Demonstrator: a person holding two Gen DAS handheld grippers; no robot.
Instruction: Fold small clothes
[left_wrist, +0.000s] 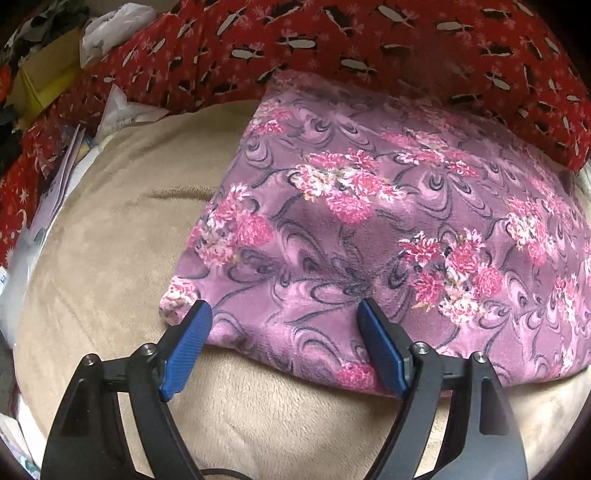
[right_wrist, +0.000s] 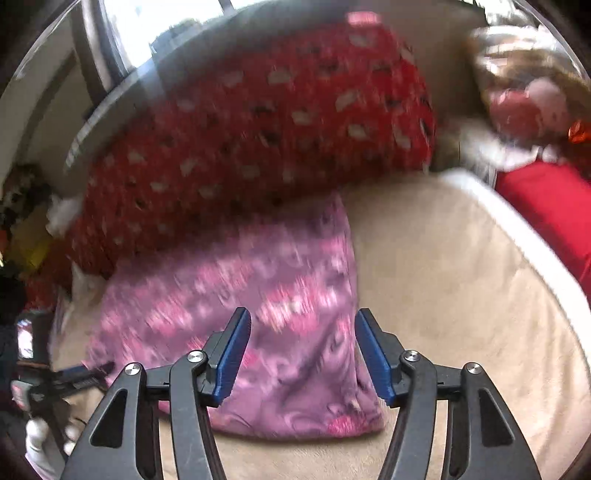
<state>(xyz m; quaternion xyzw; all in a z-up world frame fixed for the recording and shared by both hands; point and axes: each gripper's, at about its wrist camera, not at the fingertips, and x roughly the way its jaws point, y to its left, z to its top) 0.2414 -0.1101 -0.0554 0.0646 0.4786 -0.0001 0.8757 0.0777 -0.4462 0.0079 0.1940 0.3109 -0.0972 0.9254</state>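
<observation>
- The purple floral garment (left_wrist: 369, 236) lies folded flat on the beige plush bed cover (left_wrist: 122, 229), its far edge tucked against the red patterned cushion (left_wrist: 369, 48).
- Your left gripper (left_wrist: 284, 308) hangs with jaws spread wide, empty, straddling the garment's near-left corner.
- Your right gripper (right_wrist: 303, 317) is likewise spread and empty, above the near-right corner of the garment (right_wrist: 288, 295); this view is motion-blurred, so contact cannot be judged.
- Risk: if you close low, a fingertip may pinch the plush cover along with the cloth and drag both.
- Risk: the fold is thick; a shallow bite likely takes only the top layer and peels the stack open.
- Risk: lifting toward the cushion may snag the tucked far edge.
</observation>
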